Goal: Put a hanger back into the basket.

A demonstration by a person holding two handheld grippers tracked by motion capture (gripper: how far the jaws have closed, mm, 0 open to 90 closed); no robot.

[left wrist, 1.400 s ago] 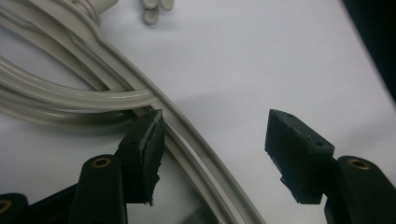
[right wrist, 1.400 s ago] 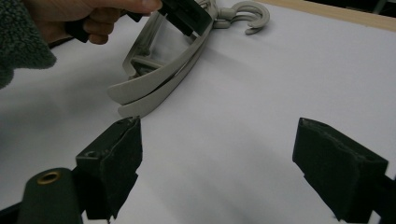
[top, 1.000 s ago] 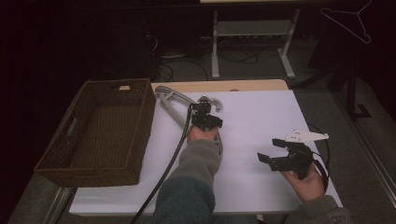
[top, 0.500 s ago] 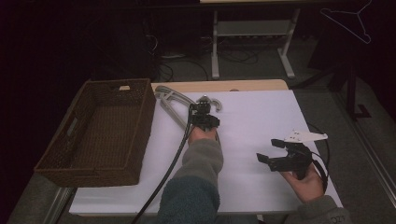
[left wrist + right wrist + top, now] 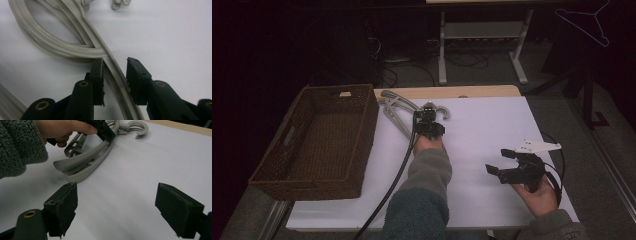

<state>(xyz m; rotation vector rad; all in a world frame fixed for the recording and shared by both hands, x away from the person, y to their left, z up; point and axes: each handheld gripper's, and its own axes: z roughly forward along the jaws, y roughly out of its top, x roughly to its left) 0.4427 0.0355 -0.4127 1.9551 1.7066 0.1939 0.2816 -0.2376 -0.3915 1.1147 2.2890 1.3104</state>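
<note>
Left hand-held gripper (image 5: 115, 75): jaws have just been closing and are straddling one thin arm of the grey plastic clothes hangers (image 5: 75, 47); the left pad is sitting against the rail, the right pad is standing a sliver off it, so no firm clamp is showing.

Hangers: lying stacked on the white-covered counter (image 5: 492, 130), just beside the dark woven wicker basket (image 5: 312, 145), hooks pointing away from it.

Right hand-held gripper (image 5: 117, 207): jaws standing wide apart, nothing between them, hovering well away from the stack.

Risks, as judged: the pads are bearing on one smooth, narrow rail, so the hanger could be slipping or swivelling on lifting; the arms are nesting together, so a neighbouring hanger could be dragging along or snagging on the basket rim.
</note>
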